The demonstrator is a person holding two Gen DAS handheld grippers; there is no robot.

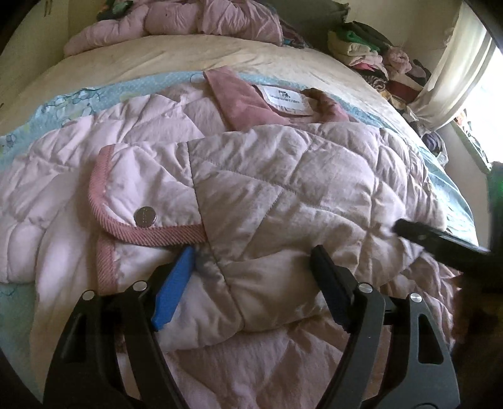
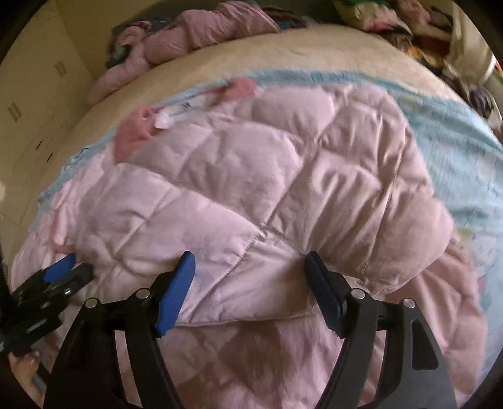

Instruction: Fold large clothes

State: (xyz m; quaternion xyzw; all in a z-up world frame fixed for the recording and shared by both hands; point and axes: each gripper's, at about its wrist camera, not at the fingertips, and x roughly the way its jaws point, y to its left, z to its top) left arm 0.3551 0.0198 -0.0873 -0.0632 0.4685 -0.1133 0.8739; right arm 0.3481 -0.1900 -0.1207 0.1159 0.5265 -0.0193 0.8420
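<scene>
A pale pink quilted jacket (image 1: 283, 188) lies spread on the bed, with a darker pink collar and white label (image 1: 286, 99) at the far side. A sleeve cuff with pink trim and a metal snap (image 1: 145, 216) lies folded across its front. My left gripper (image 1: 251, 267) is open, its jaws wide apart, over the jacket's near fold. My right gripper (image 2: 250, 273) is open too, over the jacket (image 2: 251, 176) near a folded edge. The left gripper also shows at the left edge of the right wrist view (image 2: 67, 272), and the right gripper at the right edge of the left wrist view (image 1: 440, 240).
The jacket lies on a light blue patterned sheet (image 1: 452, 185) over a cream bedcover (image 1: 188, 56). Another pink padded garment (image 1: 188, 22) is bunched at the far side of the bed. A pile of mixed clothes (image 1: 377, 59) sits at the far right by a curtain (image 1: 456, 72).
</scene>
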